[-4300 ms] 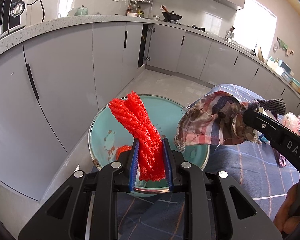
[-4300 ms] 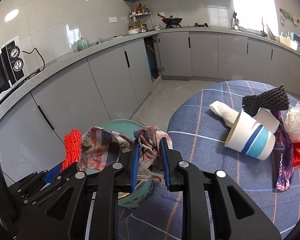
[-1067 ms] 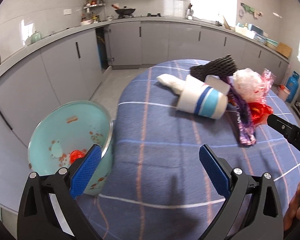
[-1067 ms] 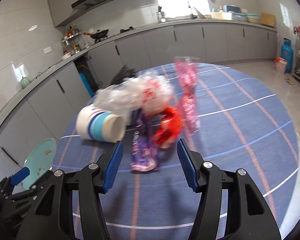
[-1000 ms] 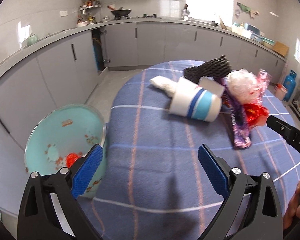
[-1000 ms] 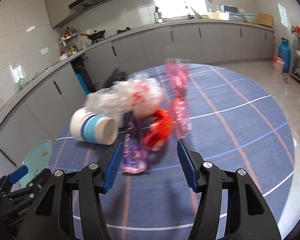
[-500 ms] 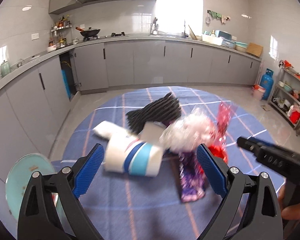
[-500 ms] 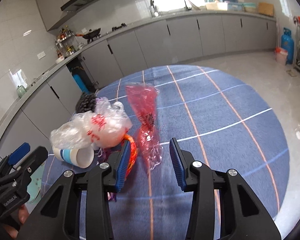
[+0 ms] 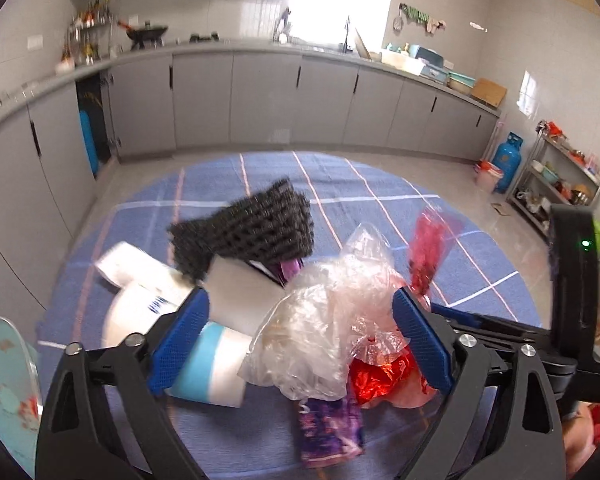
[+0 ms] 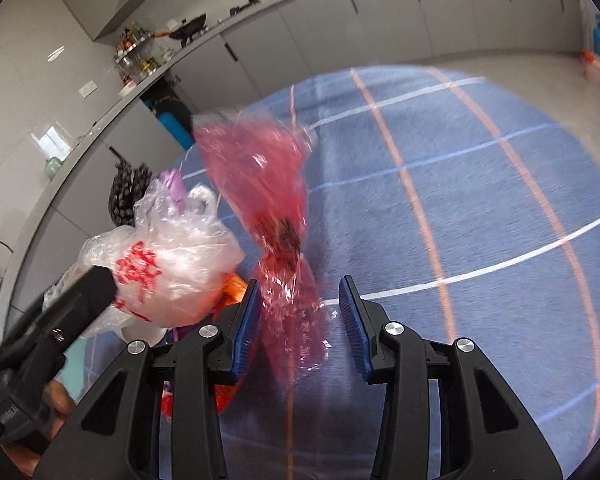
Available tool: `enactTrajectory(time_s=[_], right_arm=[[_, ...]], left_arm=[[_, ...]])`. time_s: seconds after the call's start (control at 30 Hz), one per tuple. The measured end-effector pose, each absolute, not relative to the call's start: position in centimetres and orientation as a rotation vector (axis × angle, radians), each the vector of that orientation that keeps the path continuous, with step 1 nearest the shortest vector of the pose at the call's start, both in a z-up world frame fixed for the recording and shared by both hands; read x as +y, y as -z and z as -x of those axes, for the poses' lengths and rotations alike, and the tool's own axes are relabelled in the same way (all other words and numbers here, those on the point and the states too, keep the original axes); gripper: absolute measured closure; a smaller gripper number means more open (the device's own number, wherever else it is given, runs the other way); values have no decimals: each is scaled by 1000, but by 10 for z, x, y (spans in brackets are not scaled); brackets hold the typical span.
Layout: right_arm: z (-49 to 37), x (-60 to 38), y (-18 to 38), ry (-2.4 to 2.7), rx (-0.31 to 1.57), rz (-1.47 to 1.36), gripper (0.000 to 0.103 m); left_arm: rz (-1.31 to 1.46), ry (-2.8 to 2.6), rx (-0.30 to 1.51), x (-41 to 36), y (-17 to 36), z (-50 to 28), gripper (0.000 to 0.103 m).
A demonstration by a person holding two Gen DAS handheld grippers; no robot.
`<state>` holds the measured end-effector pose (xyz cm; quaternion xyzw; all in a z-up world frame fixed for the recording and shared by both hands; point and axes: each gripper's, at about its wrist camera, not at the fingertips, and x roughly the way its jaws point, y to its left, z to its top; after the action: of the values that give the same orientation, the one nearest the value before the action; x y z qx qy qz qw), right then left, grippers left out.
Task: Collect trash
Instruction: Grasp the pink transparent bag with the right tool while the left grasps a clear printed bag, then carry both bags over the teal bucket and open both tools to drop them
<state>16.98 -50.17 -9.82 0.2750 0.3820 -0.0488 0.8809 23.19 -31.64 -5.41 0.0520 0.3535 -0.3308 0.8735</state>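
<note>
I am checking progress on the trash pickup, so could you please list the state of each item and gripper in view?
Left gripper: closing, straddling the clear bag.
Clear plastic bag: crumpled, on the table.
Right gripper: open around the pink wrapper.
Pink wrapper: not yet pinched.
Paper cup: tipped on its side.
Black foam net: lying on the pile.

Crumpled clear bag (image 9: 324, 332), red wrapper (image 10: 276, 216), cup (image 9: 204, 364) heaped on tablecloth (image 10: 480, 184).
</note>
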Motion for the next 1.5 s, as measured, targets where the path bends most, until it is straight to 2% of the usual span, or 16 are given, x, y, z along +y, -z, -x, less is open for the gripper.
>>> enactTrajectory(time_s=[0.03, 0.13, 0.17, 0.27, 0.47, 0.87, 1.5], right_arm=[[-171, -502, 100, 93, 801, -584, 70], [-169, -498, 100, 78, 797, -581, 76], [-168, -498, 99, 77, 795, -580, 78], [-159, -494, 96, 84, 780, -592, 81], [-130, -493, 77, 142, 711, -556, 82], [-77, -473, 45, 229, 602, -512, 82], [-90, -371, 38, 88, 617, -443, 82]], left_arm=[[-114, 705, 751, -319, 58, -233, 23], [-132, 732, 760, -324, 63, -230, 32], [-137, 745, 758, -325, 63, -228, 43], [-150, 786, 754, -329, 64, -219, 66], [-127, 817, 730, -322, 52, -208, 82], [-21, 773, 589, -256, -3, -177, 82], [65, 503, 600, -124, 12, -166, 82]])
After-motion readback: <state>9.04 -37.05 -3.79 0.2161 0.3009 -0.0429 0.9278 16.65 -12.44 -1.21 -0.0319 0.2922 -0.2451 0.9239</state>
